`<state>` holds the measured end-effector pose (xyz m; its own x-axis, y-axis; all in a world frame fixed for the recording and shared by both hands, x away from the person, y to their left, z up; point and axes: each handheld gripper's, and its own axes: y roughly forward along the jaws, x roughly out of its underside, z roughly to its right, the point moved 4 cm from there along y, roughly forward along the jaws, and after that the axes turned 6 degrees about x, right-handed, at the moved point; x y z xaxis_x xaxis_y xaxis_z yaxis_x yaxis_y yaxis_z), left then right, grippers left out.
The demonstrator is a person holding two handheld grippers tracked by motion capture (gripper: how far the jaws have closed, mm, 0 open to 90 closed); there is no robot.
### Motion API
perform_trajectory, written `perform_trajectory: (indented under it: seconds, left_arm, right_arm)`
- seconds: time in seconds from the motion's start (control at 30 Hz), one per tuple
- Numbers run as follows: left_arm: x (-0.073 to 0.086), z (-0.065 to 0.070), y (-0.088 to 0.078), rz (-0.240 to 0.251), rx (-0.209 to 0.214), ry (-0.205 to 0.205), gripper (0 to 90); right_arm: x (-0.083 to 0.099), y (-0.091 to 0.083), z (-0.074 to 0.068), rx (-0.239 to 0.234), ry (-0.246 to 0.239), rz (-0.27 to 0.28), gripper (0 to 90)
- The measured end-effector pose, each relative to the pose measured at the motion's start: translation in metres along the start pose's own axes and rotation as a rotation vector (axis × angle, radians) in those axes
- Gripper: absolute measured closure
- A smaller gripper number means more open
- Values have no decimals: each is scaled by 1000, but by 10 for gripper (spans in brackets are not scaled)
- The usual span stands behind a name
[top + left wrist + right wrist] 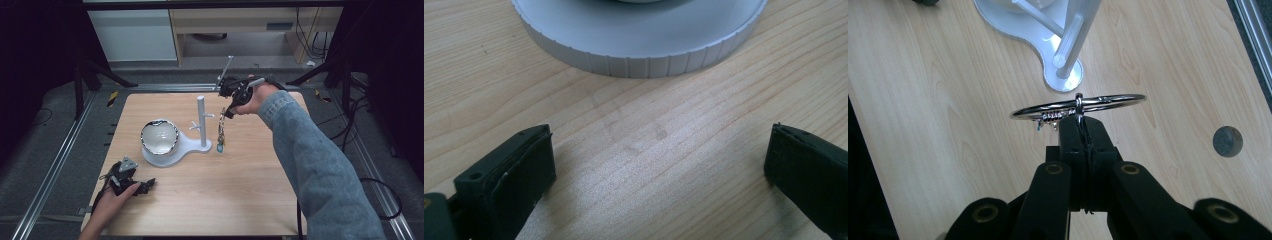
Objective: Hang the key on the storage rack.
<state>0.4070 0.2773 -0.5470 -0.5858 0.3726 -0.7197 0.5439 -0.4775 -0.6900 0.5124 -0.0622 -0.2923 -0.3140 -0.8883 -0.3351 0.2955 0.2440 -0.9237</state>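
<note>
Silver bangle (1078, 106) with dangling charms, hanging beside white stand (202, 122)

The table (210, 200) is pale wood with a streaky grain. On it the stand (202, 122) is plain white, its base rim finely ribbed; at its nine o'clock the bowl (159, 136) gleams silver. The bangle (1078, 106) is shiny chrome, a turquoise charm (220, 148) dangling. Both grippers are matte black: left gripper (148, 185), right gripper (1080, 125). The sleeve (315, 160) is faded blue denim.

Left gripper (131, 184) low at the near left, held by the left hand (112, 202), jaws wide apart. Right gripper (229, 111) raised on an outstretched arm, pointing down, jaws pressed together.
</note>
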Motion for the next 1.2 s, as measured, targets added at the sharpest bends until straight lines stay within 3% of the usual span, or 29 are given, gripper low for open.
perform_trajectory:
  seconds: [0.57,1.2]
  left_arm:
    - [0,0,0,0,0,0,0]
    - [0,0,0,-1,1,1,0]
  right_arm:
    - [-20,7,-1,-9,-21,2,889]
    - [-26,9,-1,-17,-27,-3,889]
